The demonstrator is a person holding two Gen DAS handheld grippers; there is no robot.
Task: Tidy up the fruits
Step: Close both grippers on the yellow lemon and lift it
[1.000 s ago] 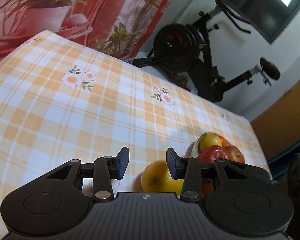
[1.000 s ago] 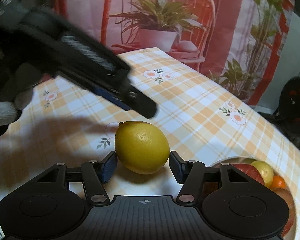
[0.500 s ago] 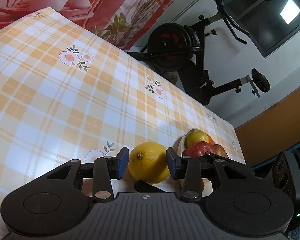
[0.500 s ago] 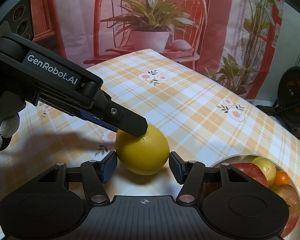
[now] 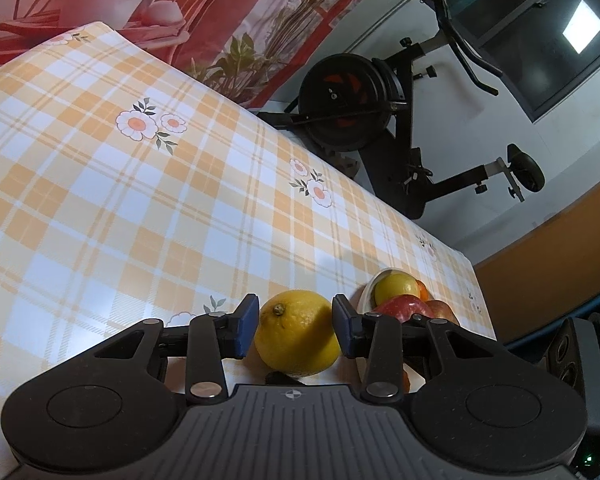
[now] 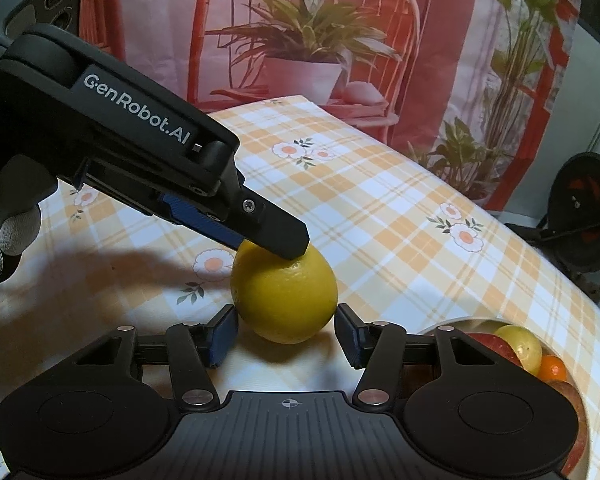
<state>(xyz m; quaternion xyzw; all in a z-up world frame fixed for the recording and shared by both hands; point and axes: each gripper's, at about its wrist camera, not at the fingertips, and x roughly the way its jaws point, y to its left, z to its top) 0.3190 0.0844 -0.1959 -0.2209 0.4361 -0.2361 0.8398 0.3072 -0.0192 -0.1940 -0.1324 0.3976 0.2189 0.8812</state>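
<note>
A yellow lemon point(image 5: 298, 334) lies on the checked tablecloth point(image 5: 140, 200). My left gripper point(image 5: 295, 328) is open with its blue pads on either side of the lemon, close to it. In the right wrist view the lemon point(image 6: 284, 300) sits between the open pads of my right gripper point(image 6: 286, 334), and the left gripper point(image 6: 272, 232) reaches over it from the left. A white bowl point(image 5: 368, 292) holds a red apple point(image 5: 400, 308), a yellow fruit point(image 5: 394, 286) and an orange. The bowl point(image 6: 440, 328) shows at the right in the right wrist view.
An exercise bike point(image 5: 380, 112) stands beyond the table's far edge. A printed curtain with plants and a chair point(image 6: 300, 40) hangs behind the table. A gloved hand point(image 6: 0, 240) holds the left gripper.
My left gripper has moved in over the lemon, which now sits centred between its pads. The right gripper has stayed around the lemon, still open.
</note>
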